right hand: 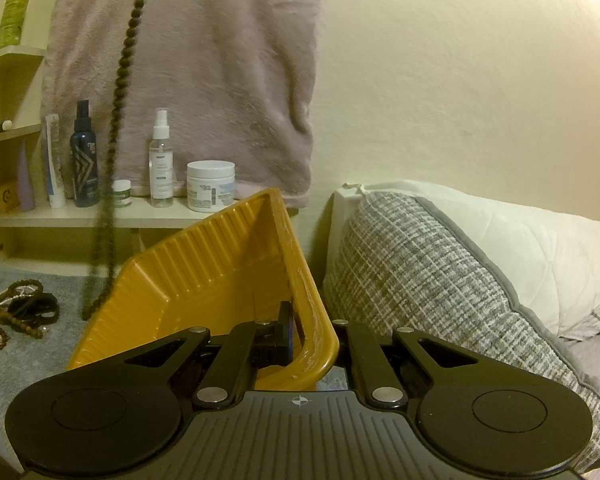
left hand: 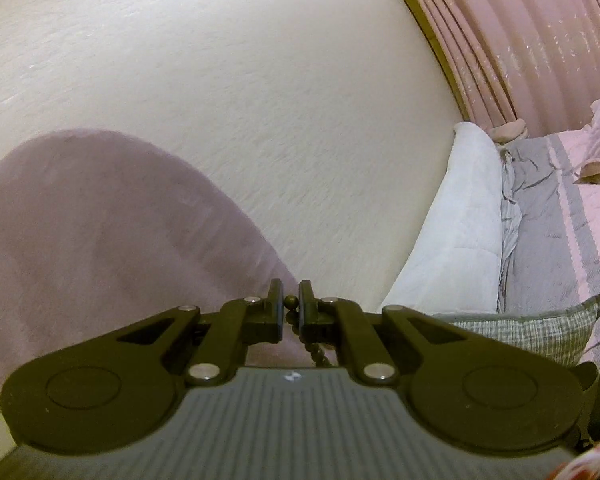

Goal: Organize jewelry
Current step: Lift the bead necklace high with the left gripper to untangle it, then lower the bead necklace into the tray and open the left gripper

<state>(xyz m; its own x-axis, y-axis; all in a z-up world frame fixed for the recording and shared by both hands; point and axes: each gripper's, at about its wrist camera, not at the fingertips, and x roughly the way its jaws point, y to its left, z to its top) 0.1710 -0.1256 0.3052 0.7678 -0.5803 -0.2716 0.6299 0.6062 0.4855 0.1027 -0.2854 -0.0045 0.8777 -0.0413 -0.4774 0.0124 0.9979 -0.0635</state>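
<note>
Beads of necklace (left hand: 291, 302) sit pinched between left gripper (left hand: 291, 300) fingertips.

We're in a home bedroom: pink pleated curtains (left hand: 540, 28), a bed with a white quilted pillow (right hand: 520, 240) and grey woven cushion (right hand: 412, 264), and a cream wooden shelf (right hand: 100, 216) lined with toiletry bottles over grey carpet (right hand: 28, 280).
</note>
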